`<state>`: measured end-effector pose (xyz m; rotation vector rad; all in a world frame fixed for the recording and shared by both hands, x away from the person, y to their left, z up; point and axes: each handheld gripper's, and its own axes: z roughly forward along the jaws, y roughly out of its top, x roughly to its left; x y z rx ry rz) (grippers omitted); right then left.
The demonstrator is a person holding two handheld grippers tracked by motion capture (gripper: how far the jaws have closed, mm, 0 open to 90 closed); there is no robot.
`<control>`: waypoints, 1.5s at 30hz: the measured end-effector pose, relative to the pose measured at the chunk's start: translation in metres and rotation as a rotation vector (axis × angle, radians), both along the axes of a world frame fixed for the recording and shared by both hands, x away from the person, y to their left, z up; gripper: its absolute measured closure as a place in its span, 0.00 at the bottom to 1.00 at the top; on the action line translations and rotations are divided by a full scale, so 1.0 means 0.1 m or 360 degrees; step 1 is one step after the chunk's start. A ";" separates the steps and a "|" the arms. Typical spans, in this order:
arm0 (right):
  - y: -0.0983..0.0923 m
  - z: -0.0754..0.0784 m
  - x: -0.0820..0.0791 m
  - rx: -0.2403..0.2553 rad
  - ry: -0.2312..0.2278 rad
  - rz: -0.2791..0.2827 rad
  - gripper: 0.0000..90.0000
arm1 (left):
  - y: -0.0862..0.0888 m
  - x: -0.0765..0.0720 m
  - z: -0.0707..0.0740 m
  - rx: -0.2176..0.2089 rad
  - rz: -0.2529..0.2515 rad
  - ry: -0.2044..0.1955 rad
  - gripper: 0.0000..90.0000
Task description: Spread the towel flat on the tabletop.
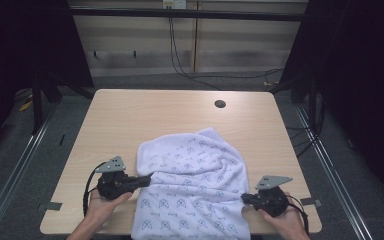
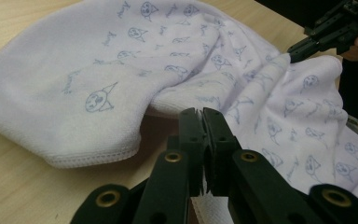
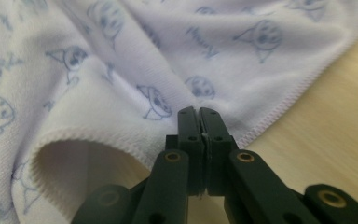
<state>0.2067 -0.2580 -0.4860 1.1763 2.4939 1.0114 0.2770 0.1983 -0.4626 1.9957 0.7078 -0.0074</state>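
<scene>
Here, a white towel (image 1: pixel 192 185) printed with small blue faces lies rumpled on a wooden table (image 1: pixel 130 115). The left gripper (image 1: pixel 149 180) pinches its left edge, jaws pressed together. The right gripper (image 1: pixel 244 198) pinches its right edge likewise.

Lab-like recording booth: black curtains (image 1: pixel 365 75), bare table (image 1: pixel 130 115), floor rails (image 1: pixel 15 170).

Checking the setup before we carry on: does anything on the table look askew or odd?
Only the towel: it lies rumpled and crooked, its near edge hanging over the table front. Both grippers, left and right, pinch its sides.
</scene>
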 end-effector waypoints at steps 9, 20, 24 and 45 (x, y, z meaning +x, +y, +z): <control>-0.50 0.03 -0.28 0.0013 0.0031 -0.0138 0.97 | -0.20 0.05 -0.04 -0.0013 -0.0105 0.0059 0.83; -0.44 0.19 -0.09 0.0145 -0.0060 -0.0108 0.72 | -0.25 0.72 -0.31 0.0174 0.0137 0.0115 0.64; -0.21 0.15 0.28 0.0127 -0.0063 -0.0065 0.67 | -0.38 0.74 -0.39 0.0289 0.0116 0.0095 0.73; 0.06 -0.01 0.79 0.0081 0.0021 -0.0038 0.98 | -0.97 0.33 0.18 0.0021 -0.0307 -0.0207 0.99</control>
